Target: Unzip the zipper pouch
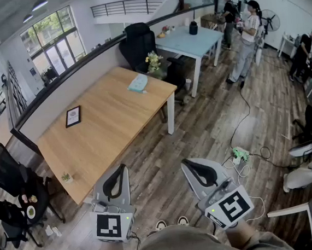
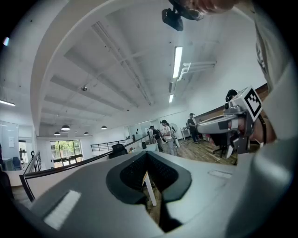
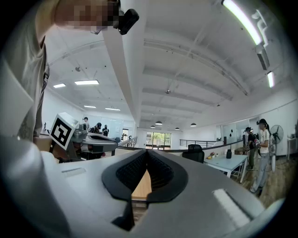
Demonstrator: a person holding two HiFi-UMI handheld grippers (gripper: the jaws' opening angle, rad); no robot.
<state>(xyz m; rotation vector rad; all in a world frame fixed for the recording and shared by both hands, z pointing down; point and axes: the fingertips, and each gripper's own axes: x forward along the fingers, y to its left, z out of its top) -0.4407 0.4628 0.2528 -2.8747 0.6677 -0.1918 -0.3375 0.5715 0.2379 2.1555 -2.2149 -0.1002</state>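
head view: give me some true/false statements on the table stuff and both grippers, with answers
1. The zipper pouch lies on the wooden table. True.
2. The left gripper is shut on the pouch. False: its jaws are together with nothing between them, and it is held off the table's near end, far from the pouch.
3. A dark picture frame lies on the same table. True.
4. The right gripper has its jaws wide apart. False: they are together and empty.
5. The pouch sits right beside the small plant. False: the plant is at the near edge, the pouch toward the far end.
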